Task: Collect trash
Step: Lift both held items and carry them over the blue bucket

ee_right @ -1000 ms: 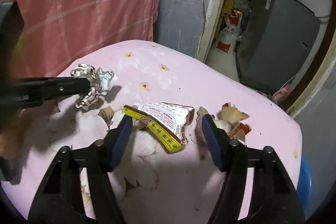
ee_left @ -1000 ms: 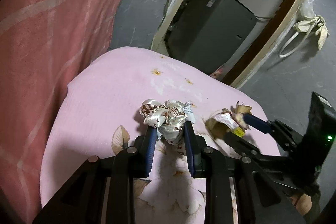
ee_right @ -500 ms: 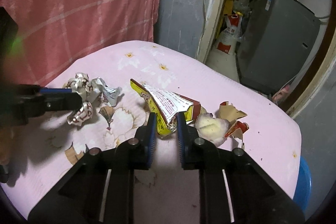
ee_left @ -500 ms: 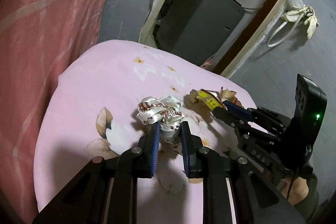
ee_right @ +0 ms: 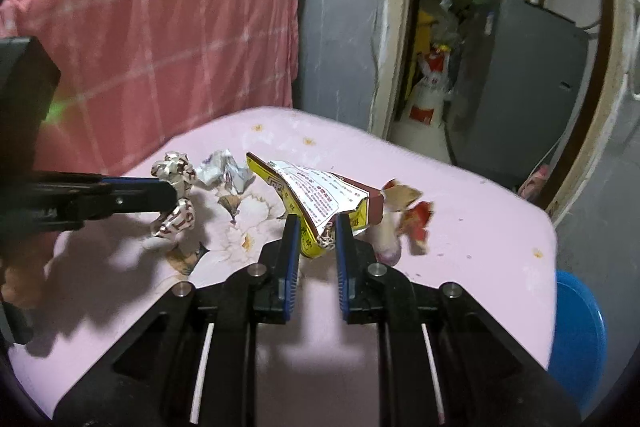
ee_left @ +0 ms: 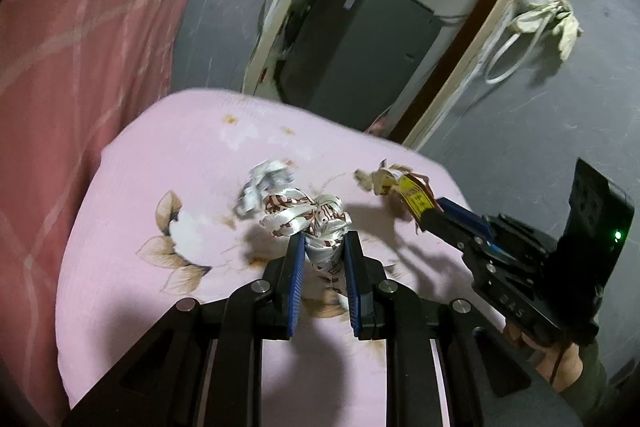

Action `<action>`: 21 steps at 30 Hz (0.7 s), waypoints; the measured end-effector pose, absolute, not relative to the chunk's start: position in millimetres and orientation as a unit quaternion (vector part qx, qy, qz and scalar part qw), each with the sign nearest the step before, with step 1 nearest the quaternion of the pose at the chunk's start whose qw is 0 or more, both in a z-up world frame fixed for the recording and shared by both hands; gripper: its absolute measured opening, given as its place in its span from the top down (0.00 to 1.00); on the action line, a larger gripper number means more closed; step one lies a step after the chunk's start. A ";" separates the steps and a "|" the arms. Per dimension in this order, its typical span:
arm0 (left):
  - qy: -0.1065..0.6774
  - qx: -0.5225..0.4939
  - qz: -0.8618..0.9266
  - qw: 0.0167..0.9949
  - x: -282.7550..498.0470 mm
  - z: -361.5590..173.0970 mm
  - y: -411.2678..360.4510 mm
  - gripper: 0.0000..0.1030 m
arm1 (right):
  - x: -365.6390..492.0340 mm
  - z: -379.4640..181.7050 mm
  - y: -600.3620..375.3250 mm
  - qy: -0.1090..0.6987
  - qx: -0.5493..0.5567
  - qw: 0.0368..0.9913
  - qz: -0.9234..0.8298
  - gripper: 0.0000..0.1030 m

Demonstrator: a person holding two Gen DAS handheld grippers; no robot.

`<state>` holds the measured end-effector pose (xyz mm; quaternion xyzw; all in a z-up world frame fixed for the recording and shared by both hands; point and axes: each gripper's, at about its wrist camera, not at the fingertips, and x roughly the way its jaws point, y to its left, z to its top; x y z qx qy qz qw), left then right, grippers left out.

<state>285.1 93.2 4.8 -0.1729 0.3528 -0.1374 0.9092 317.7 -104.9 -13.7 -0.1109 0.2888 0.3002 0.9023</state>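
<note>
My left gripper is shut on a crumpled silver and brown wrapper, held a little above the pink flowered table cover. In the right wrist view that wrapper hangs from the left gripper. My right gripper is shut on a yellow and white printed packet, also lifted off the cover; the left wrist view shows the packet at the right gripper's tip. A second crumpled white wrapper lies on the cover behind the first.
Torn brown and red scraps and a pale rounded piece lie right of the packet. A pink checked cloth hangs behind. A grey cabinet stands in the doorway. A blue round object sits below the table's right edge.
The right gripper closed on the yellow packet and lifted it. The left gripper rose with the silver wrapper, baring a second crumpled wrapper on the cover.
</note>
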 end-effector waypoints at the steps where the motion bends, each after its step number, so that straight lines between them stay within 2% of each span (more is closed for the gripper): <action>1: 0.344 -0.169 -0.138 0.913 282.3 8.2 89.7 0.84 | 313.7 -9.7 -109.8 0.280 -0.105 0.906 0.299 0.84; 21: 0.188 -0.106 -0.169 0.962 260.5 85.2 6.4 0.84 | 239.4 80.2 -196.1 0.079 -0.059 0.969 0.226 0.86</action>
